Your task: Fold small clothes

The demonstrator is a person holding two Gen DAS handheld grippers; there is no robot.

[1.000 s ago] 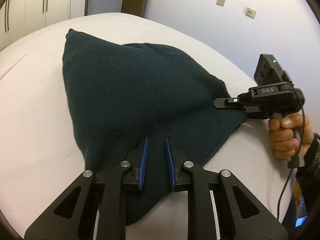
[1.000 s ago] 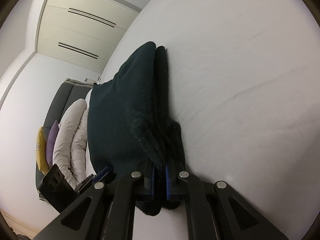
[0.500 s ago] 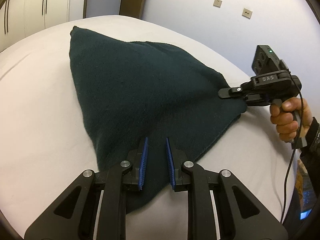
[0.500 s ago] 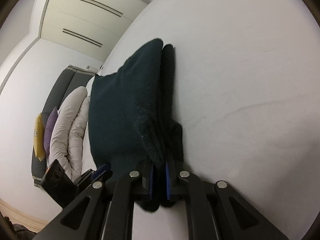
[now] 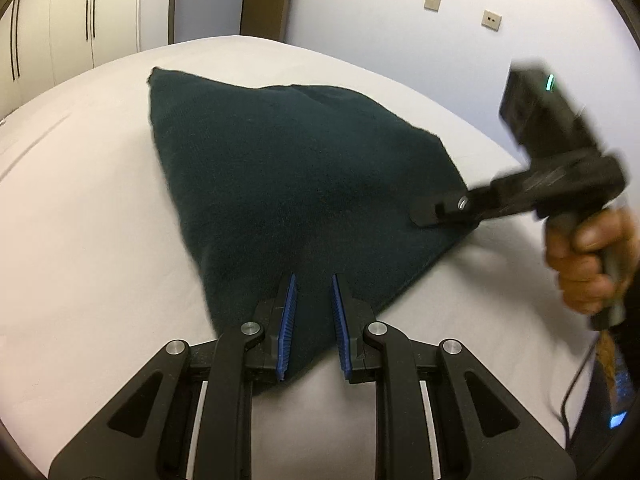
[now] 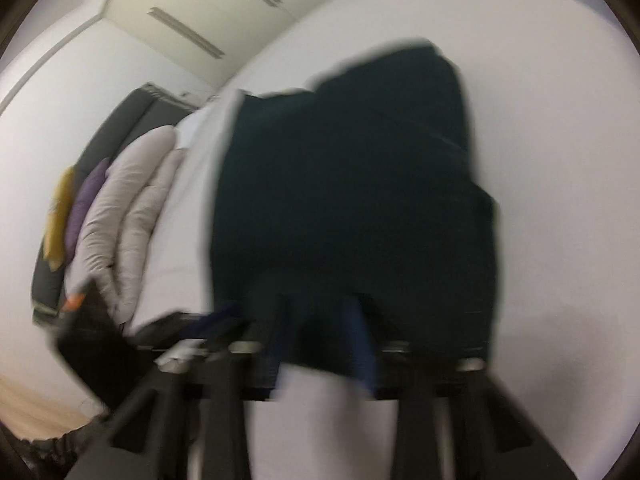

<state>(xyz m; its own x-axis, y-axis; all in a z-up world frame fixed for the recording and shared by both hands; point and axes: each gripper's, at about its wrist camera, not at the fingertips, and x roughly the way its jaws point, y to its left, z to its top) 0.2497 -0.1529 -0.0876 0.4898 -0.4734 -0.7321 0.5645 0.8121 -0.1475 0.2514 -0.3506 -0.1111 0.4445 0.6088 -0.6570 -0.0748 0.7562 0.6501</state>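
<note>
Dark green knitted garment (image 5: pixel 296 184) fans away from left gripper (image 5: pixel 312 328), clenched on its near corner; right gripper (image 5: pixel 436 214) clamps the right corner.

A plain dark green knitted garment (image 5: pixel 288 184), with no pattern, lay on a plain white bed sheet (image 5: pixel 80 248). Just in front of the garment, the left gripper (image 5: pixel 313 322) was black with bright blue pads (image 5: pixel 287 324) and silver screws. At the garment's right corner, the right gripper (image 5: pixel 430 212) was black too, with a small green light glowing on its top. Beyond the garment, the wall (image 5: pixel 380 20) was pale bluish white and the wardrobe doors (image 5: pixel 100 12) cream with dark handles. In the right wrist view, left of the garment, were white pillows (image 6: pixel 128 216), a purple cushion (image 6: pixel 86 204) and a mustard yellow cushion (image 6: pixel 60 216) against a dark grey headboard (image 6: pixel 116 128).
</note>
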